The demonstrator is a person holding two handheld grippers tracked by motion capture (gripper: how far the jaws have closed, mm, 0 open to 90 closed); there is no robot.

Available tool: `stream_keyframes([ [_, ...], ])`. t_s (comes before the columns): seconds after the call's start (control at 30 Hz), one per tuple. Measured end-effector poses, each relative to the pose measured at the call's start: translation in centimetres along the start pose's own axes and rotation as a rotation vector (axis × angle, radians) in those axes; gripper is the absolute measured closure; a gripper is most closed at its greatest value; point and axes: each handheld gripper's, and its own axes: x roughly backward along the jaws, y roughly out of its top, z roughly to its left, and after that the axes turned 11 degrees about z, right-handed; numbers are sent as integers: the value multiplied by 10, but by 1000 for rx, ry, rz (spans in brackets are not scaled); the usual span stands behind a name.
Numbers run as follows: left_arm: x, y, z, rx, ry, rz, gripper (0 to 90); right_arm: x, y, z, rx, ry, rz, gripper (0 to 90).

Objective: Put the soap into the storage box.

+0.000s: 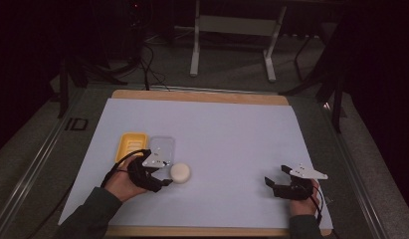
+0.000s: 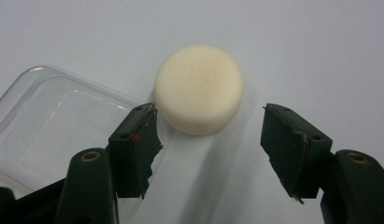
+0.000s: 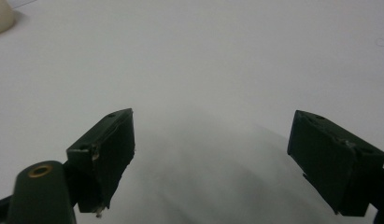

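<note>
A round cream soap bar (image 1: 180, 172) lies on the white table sheet (image 1: 217, 134). My left gripper (image 1: 167, 180) is just left of it, open, jaws spread wide. Seen from the left gripper view, the soap bar (image 2: 199, 89) sits just beyond my left gripper (image 2: 209, 126), apart from both jaws. A clear plastic lid (image 1: 161, 148) (image 2: 59, 123) lies flat behind the left gripper, next to a yellow soap dish (image 1: 130, 145). My right gripper (image 1: 274, 181) (image 3: 213, 140) rests open at the front right with nothing between its jaws. An edge of the soap bar (image 3: 2, 18) shows at the far left corner.
The sheet covers a wooden tabletop (image 1: 202, 95). Beyond the table stand a white metal frame (image 1: 232, 35) and cables on the dark floor. The middle and back of the sheet hold nothing but bare white surface.
</note>
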Motion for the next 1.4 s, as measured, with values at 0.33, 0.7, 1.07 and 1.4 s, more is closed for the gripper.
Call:
stream_keyframes([
  [0.33,1,9,6,-37,-1,22,393,0,0,0,5,3,0,149],
  [0.7,-8,28,5,-97,6,67,273,0,0,0,8,6,0,150],
  [1.07,-24,45,12,-126,-9,168,216,0,0,0,13,7,1,150],
  [1.4,-37,53,16,-127,-35,213,204,0,0,1,14,8,3,150],
])
